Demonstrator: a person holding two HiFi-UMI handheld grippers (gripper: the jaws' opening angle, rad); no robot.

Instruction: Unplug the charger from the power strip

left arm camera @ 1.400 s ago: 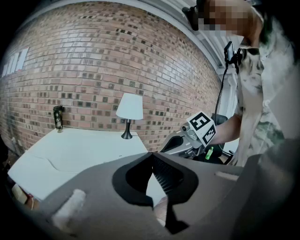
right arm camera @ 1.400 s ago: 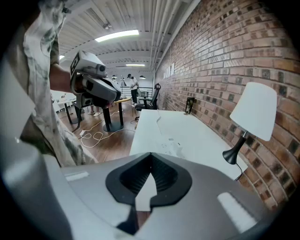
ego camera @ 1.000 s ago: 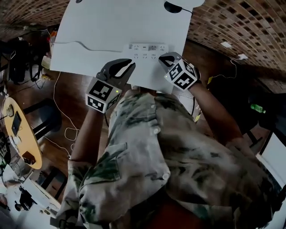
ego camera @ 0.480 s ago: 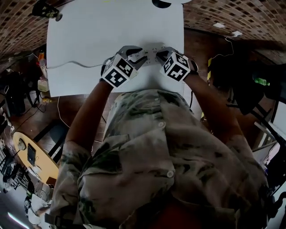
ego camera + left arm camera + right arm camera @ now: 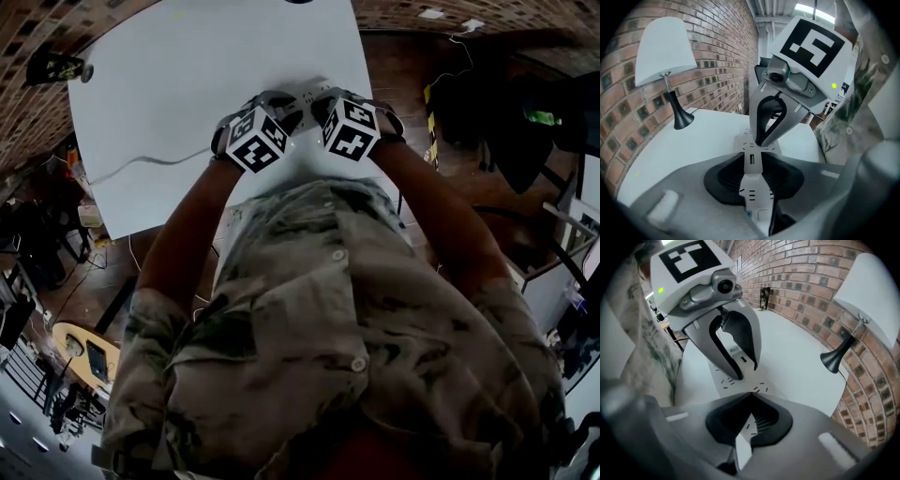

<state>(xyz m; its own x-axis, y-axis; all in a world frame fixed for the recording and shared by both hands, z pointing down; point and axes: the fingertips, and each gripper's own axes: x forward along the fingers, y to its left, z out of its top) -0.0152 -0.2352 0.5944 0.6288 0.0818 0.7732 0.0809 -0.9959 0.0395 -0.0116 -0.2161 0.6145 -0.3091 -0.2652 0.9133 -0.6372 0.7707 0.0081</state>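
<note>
A white power strip lies on the white table, and both grippers bear down on it side by side. My left gripper stands over the strip's left part. Its jaws are closing, and the strip's top face shows through the gap between the pads. I can make out no charger plug there. My right gripper has its fingertips together on the strip, a little beyond the left gripper. In the left gripper view the right gripper forms a closed loop.
A grey cable runs left from the strip across the table. A lamp with a white shade and a black foot stands by the brick wall. The table's near edge lies just under my wrists.
My left gripper moved from the table's near edge onto the power strip, beside the right one, and rolled. The right gripper stayed at the strip, dropping slightly.
</note>
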